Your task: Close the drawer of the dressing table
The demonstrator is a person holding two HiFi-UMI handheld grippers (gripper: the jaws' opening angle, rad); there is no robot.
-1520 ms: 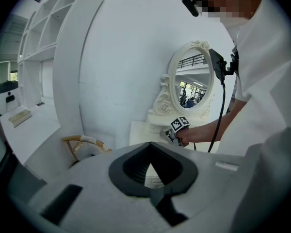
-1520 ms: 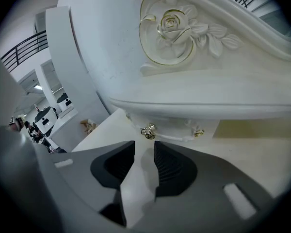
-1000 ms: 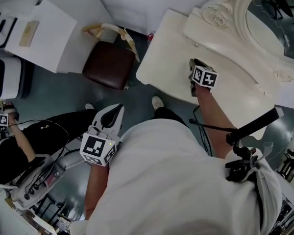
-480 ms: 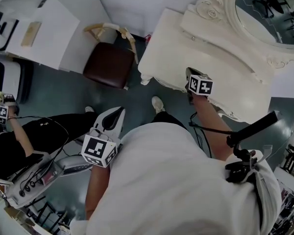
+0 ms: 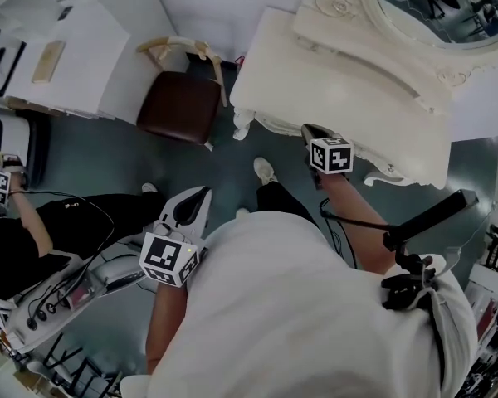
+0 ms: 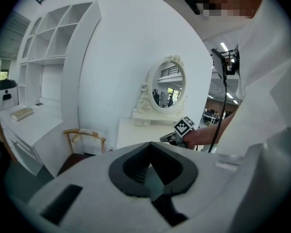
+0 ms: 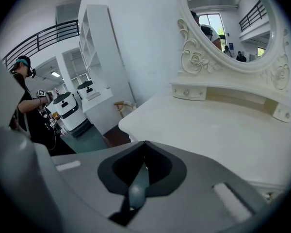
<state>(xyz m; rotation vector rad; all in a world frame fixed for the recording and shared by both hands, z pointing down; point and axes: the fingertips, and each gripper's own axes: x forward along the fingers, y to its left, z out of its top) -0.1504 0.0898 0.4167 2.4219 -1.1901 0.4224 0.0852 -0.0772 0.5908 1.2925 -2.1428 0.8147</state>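
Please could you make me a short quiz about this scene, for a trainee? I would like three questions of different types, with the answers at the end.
1. True or false: the right tool holds something between its jaws.
2. In the head view, what stands left of the dressing table? A) a bed B) a chair with a dark seat C) a fridge
3. Fill in: the oval ____ stands at the back of the dressing table.
Key: 1 false, its jaws are shut on nothing; 2 B; 3 mirror.
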